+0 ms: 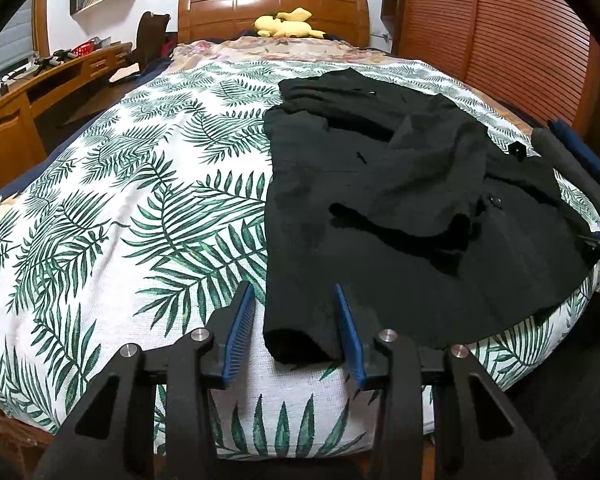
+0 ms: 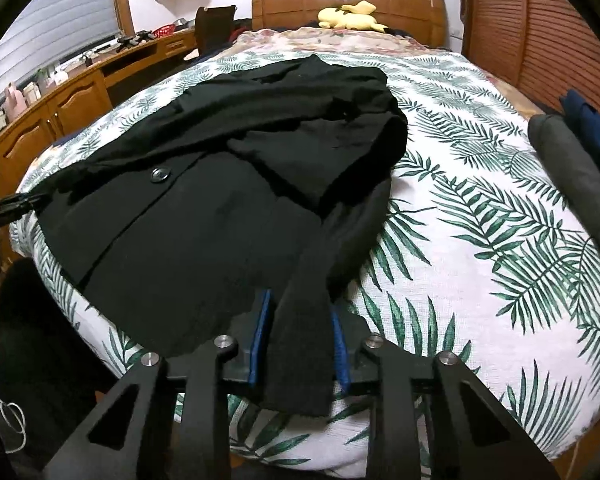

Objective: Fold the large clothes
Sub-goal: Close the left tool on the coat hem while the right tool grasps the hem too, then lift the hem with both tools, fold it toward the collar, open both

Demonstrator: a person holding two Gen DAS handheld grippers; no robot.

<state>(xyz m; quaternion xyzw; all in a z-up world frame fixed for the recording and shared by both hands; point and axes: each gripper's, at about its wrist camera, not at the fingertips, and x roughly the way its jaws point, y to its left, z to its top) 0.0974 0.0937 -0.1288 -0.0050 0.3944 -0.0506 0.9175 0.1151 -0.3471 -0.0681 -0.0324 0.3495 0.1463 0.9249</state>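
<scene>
A black jacket lies spread on the leaf-patterned bedspread, with one sleeve folded across its front. My left gripper is at the jacket's near left corner. That corner lies between the blue pads. A sliver of bedspread shows beside the left pad, so the jaws stand open around it. In the right wrist view the jacket shows a button. My right gripper is shut on the jacket's grey-looking sleeve, whose end hangs toward the camera.
A yellow plush toy rests by the wooden headboard. A wooden desk runs along the left of the bed. Slatted wardrobe doors stand on the right. Grey and blue folded cloth lies at the bed's right edge.
</scene>
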